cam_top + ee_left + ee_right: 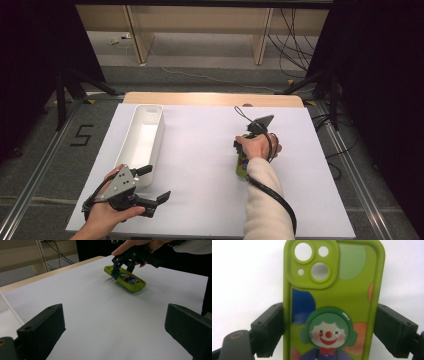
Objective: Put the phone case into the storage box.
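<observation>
- The phone case (332,302) looked like soft, smooth, faintly glossy green plastic.
- The counter (200,150) was covered in matt white sheet.
- The tray (145,137) was smooth white plastic.

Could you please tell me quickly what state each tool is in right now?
Left tool: open, holding nothing.
Right tool: jaws closed against both long sides of the green phone case, which lies on the table.

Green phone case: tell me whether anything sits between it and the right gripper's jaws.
Nothing visible does. The right gripper straddles the green phone case, one jaw at each long edge, with no other object between. The case lies on the white table.
</observation>
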`<action>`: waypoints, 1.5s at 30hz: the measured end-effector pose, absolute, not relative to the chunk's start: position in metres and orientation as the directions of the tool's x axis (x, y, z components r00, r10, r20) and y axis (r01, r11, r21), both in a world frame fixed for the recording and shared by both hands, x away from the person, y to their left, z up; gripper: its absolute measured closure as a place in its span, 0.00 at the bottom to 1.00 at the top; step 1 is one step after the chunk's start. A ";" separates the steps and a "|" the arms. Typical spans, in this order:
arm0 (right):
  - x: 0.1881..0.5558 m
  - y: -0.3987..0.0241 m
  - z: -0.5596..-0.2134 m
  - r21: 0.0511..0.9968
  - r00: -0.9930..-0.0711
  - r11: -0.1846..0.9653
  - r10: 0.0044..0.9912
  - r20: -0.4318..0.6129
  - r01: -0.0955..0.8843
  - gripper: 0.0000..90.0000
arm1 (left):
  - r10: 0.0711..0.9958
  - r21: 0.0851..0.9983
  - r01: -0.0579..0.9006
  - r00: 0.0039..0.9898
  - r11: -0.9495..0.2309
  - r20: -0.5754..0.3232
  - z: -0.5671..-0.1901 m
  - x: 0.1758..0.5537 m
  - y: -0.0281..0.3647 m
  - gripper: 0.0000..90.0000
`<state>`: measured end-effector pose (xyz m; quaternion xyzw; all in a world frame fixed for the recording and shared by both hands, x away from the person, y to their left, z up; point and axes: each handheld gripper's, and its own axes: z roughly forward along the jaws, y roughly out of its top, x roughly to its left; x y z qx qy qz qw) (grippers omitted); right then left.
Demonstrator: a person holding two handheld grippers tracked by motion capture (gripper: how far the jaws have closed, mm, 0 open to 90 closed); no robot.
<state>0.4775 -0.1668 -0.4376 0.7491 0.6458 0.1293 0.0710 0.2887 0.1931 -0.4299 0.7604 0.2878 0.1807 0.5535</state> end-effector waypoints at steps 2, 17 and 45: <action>0.476 -0.167 -0.432 0.306 0.107 -0.136 0.988 0.109 0.942 0.19 | 0.639 0.945 0.238 0.768 -0.223 -0.043 -0.430 0.289 0.193 0.03; 0.457 -0.172 -0.408 0.461 -0.186 0.093 0.969 0.162 0.882 0.19 | 0.659 0.940 0.254 0.751 -0.227 -0.044 -0.433 0.286 0.197 0.03; 0.405 -0.179 -0.398 0.726 -0.596 0.367 0.800 0.074 0.582 0.19 | 0.681 0.933 0.267 0.732 -0.242 -0.033 -0.437 0.288 0.193 0.05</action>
